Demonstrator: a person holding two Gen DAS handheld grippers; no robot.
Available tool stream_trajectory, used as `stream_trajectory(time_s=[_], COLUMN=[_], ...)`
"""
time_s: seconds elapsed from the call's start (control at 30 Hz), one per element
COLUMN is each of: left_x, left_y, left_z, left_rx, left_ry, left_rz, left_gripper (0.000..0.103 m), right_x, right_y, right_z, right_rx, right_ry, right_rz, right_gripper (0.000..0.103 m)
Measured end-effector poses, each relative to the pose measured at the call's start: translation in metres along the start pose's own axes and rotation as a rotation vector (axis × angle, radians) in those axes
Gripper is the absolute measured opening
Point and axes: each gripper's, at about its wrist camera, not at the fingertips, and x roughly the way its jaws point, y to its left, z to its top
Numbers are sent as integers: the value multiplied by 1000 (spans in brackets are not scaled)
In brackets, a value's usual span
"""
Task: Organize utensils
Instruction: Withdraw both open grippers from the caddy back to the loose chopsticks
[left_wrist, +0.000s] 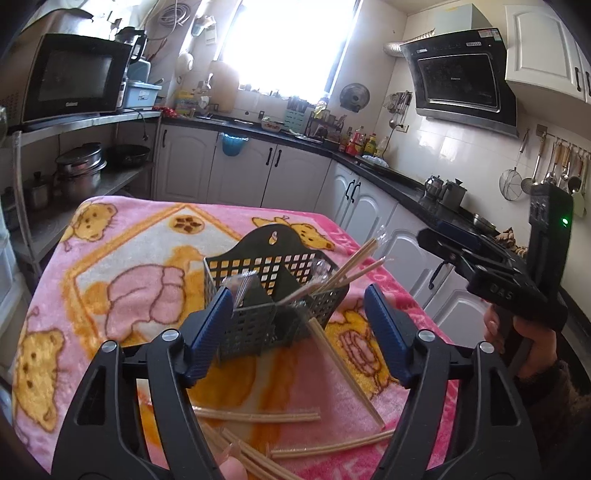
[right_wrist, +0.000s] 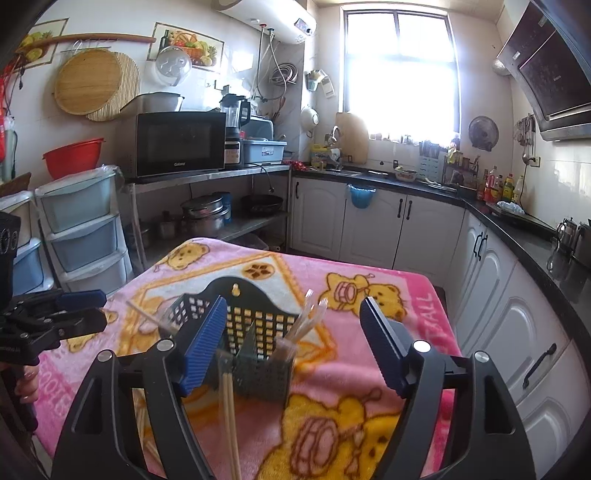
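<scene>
A black slotted utensil caddy (left_wrist: 273, 295) (right_wrist: 258, 325) stands on a table under a pink bear-print blanket (left_wrist: 129, 266) (right_wrist: 413, 332). Wrapped wooden chopsticks (left_wrist: 354, 266) (right_wrist: 308, 321) stick up out of its right compartment. One blurred pair (left_wrist: 343, 365) (right_wrist: 229, 406) slants against the caddy's near side. More pairs (left_wrist: 258, 415) lie loose on the blanket near me. My left gripper (left_wrist: 295, 295) (right_wrist: 101, 308) is open just before the caddy, with nothing between its pads. My right gripper (right_wrist: 293, 302) (left_wrist: 424, 236) is also open and empty, to the right of the left one.
White cabinets under a black counter (left_wrist: 406, 184) run along the back and right. A steel shelf (right_wrist: 207, 173) with a microwave and pots stands at the left, with plastic drawers (right_wrist: 81, 229) beside it. A hand (left_wrist: 532, 343) holds the right gripper's handle.
</scene>
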Motion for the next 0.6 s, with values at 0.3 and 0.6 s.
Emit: stream_trajectory(time_s=[0.3, 0.6], left_x=[-9, -15], left_y=[5, 16], left_z=[-13, -24], left_rx=[-41, -85], left_ry=[-3, 4], left_rz=[18, 44], left_gripper=[93, 93], right_x=[-9, -17], right_y=[9, 11], right_z=[-24, -45], right_rx=[13, 31], right_ry=[29, 57], right_rz=[22, 29], right_gripper=[77, 77])
